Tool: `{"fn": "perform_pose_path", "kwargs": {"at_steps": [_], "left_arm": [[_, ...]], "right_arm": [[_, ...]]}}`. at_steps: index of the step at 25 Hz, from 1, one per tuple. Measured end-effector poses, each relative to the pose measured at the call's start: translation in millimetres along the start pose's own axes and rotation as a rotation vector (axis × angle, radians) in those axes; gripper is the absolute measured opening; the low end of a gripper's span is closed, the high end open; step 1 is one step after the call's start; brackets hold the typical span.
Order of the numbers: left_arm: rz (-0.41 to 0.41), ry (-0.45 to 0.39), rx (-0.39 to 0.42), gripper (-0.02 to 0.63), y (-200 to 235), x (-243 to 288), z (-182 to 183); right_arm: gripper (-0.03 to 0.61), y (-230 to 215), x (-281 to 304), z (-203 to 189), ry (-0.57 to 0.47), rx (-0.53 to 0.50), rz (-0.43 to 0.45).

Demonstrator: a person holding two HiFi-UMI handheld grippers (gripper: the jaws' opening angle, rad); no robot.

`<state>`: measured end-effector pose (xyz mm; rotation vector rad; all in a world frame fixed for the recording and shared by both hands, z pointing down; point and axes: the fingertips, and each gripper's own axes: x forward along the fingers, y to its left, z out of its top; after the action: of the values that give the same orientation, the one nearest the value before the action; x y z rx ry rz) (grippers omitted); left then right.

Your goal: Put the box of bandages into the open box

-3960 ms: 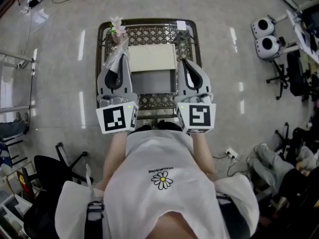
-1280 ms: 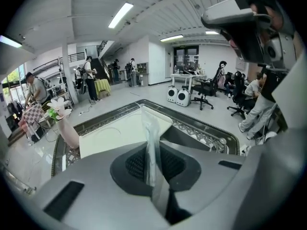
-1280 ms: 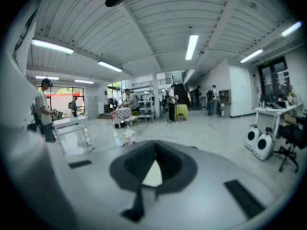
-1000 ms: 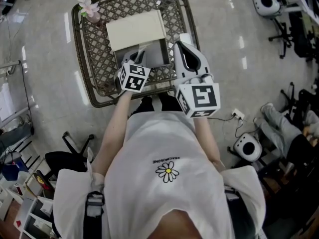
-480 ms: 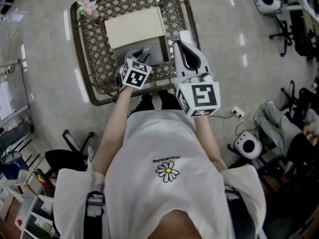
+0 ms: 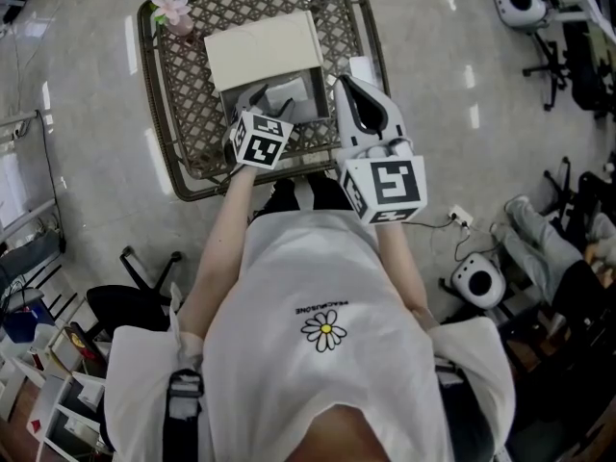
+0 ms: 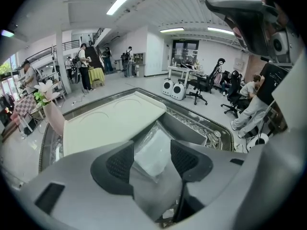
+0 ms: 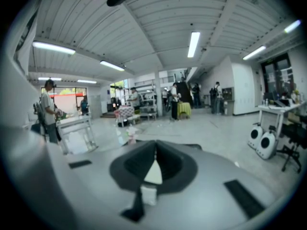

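The left hand-held gripper [image 7: 152, 147] hangs tilted down over the open box [image 7: 188, 129], and its jaws have just been opening. They now stand wide apart, the pads clear of the box of bandages [image 7: 147, 158]. This plastic-wrapped white pack lies between and just below the pads, on the grey floor of the open box. From the head view the left hand-held gripper [image 6: 269, 100] sits above the near wall of the open box [image 6: 310, 110]. The box of bandages [image 6: 289, 91] is just ahead of its fingertips.

Beyond those fingertips the box's cream lid [image 6: 262, 51] lies flipped back flat. To the left of the gripper, bare lattice counter [image 6: 183, 99] runs to a raised metal rim, so there is free room on that side. The right hand-held gripper [image 6: 352, 90] is just right of the open box, close to the counter's right rim. In its own view the right hand-held gripper [image 8: 154, 163] has its jaws closed together, with nothing between them.

In view are two hand-held grippers, one open box, one box of bandages and one flower vase [image 6: 174, 14]. The vase stands at the far left corner, well apart from both grippers.
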<state>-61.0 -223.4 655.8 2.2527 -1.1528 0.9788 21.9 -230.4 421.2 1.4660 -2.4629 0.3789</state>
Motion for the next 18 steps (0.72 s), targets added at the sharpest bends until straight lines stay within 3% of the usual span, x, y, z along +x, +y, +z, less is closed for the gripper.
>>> {"fn": "perform_pose_path", "kwargs": {"at_steps": [18], "left_arm": [[0.015,-0.035,-0.027,0.249,1,-7,11]], "right_arm": [[0.031,3,0,1,-0.008,-0.005,0.013]]}}
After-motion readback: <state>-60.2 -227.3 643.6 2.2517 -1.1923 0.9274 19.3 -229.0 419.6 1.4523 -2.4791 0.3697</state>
